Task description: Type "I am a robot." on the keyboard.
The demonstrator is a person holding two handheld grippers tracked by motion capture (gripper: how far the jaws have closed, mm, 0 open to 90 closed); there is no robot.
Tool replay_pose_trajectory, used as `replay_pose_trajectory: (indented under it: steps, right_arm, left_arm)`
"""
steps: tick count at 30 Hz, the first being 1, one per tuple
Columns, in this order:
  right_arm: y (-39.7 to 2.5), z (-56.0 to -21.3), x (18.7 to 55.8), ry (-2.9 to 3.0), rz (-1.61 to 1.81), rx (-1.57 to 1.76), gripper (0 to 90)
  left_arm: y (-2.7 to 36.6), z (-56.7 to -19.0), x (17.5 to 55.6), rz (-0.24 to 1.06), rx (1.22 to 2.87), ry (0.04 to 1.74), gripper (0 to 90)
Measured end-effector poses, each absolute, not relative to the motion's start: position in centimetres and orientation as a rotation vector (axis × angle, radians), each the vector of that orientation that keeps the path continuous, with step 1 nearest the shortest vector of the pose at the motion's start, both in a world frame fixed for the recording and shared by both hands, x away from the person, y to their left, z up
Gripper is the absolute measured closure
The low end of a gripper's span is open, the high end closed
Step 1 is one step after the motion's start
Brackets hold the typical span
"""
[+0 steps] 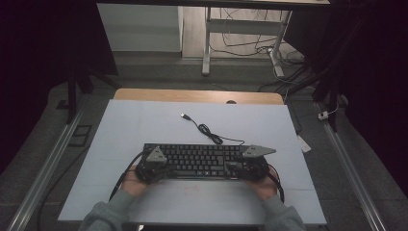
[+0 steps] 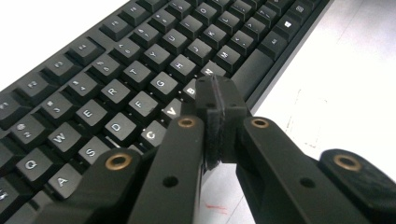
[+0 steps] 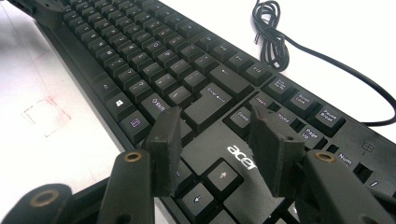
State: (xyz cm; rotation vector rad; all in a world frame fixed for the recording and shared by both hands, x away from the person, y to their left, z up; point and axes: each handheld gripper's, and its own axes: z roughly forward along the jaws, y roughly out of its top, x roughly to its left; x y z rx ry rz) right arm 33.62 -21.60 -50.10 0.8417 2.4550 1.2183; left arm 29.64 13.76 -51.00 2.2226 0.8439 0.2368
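Observation:
A black Acer keyboard lies flat on the white mat, its cable coiled behind it and ending in a loose USB plug. My left gripper is at the keyboard's left end. In the left gripper view its jaws are shut together with nothing between them, the gripper over the V and B keys near the space bar. My right gripper is at the right end. There the gripper stands open above the Acer logo and the arrow keys.
The white mat covers a wooden table, and faint red marks show in front of the keyboard. Beyond the table stand desk legs and loose floor cables. Metal rails run along both sides.

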Motion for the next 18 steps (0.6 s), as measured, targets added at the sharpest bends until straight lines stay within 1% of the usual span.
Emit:
replay_pose_trajectory:
  steps: [18]
  right_arm:
    - [-21.57, -50.14, 33.64, 2.458, 1.220, 0.841, 53.9]
  left_arm:
    - [13.09, -51.91, 29.90, 0.236, 2.261, 0.854, 88.3]
